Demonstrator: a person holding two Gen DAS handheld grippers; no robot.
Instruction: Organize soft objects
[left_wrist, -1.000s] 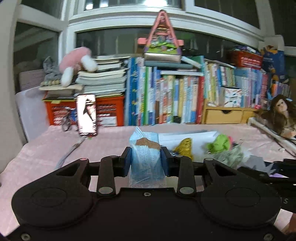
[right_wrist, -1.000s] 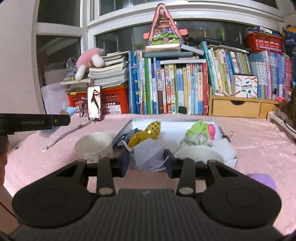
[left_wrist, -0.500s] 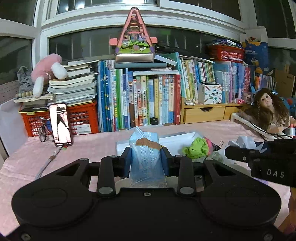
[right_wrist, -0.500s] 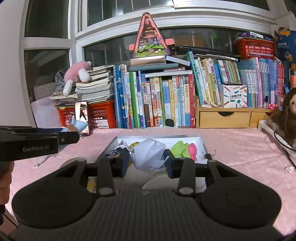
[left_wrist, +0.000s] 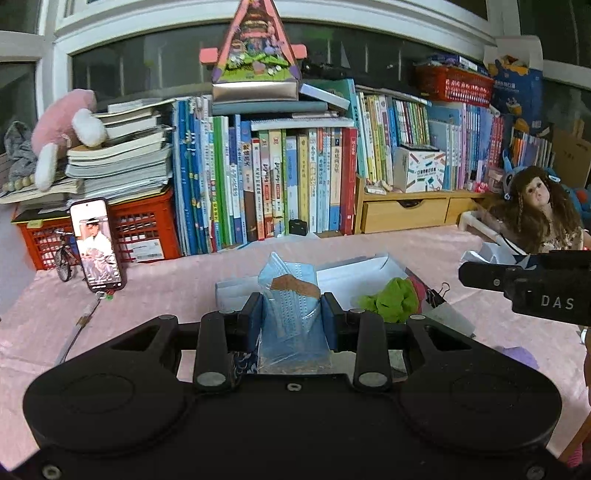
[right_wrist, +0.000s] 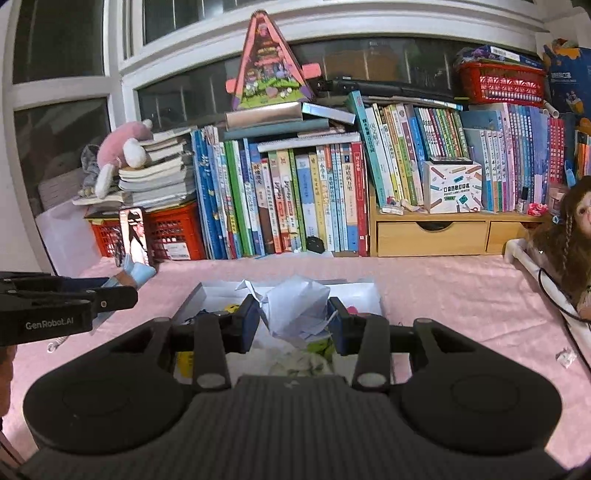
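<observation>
Left wrist view, left to right: phone propped at mid left on the pink worktop; left hand-held gripper at centre, clenched on a pack of blue face masks held above the white box; green soft item in that box; doll at right edge

Right wrist view: right hand-held gripper at centre, grasping crumpled white paper over the same box; row of books standing behind
</observation>
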